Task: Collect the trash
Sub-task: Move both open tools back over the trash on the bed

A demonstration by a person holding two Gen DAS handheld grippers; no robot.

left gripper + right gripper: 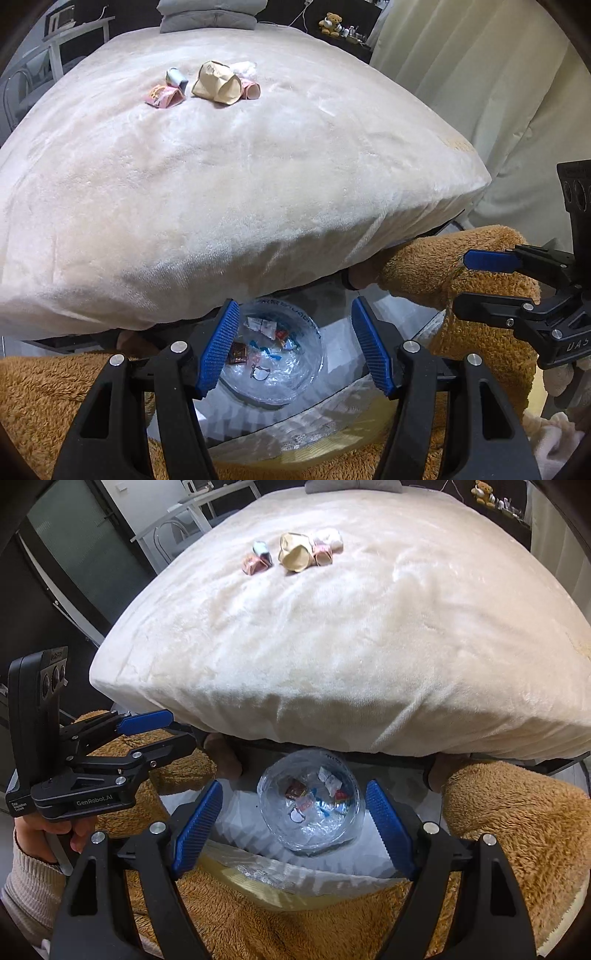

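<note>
On the plush cream bed [258, 192], crumpled paper wrappers [218, 86] (soft, rounded folds)

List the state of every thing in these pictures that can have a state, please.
Left gripper with blue ribbed pads: open, nothing between the pads.
Right gripper with blue ribbed pads: open, empty.
Clear plastic-lined trash bin: open on top, partly filled with wrappers.
Crumpled tan paper bag: lying on the bed, not collected.
Pink crumpled wrappers: lying on the bed.
Cream fleece bed cover: spread out.
</note>
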